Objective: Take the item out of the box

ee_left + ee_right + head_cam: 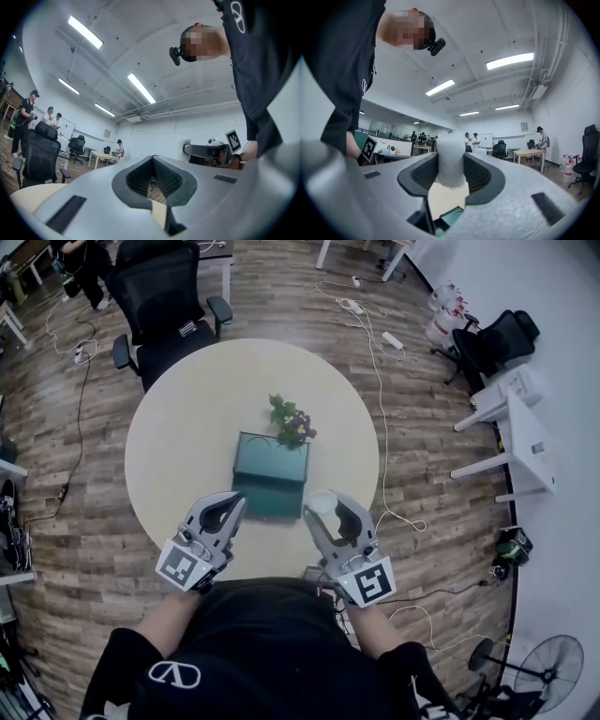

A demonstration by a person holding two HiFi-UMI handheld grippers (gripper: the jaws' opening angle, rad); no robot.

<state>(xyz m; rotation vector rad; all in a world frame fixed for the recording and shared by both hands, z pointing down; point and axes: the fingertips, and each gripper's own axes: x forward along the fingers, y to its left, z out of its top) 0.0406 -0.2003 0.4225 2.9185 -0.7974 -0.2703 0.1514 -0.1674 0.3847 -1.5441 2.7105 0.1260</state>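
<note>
We saw the right gripper (330, 508) (450, 161) clamped on the white item (322, 505) (450, 150) – a pale, rough-surfaced piece standing up between its jaws. The item was out of the dark green box (270, 470) (452, 216), held near the box's front right corner, towards the person's side of the round tabletop (178, 437). The left gripper (234, 502) (153, 159) was level with it on the other side, jaw tips together with nothing between them. The box sat mid-tabletop, a small flowering plant (291, 423) touching its far edge – beyond that stood a black office chair (164, 306).
</note>
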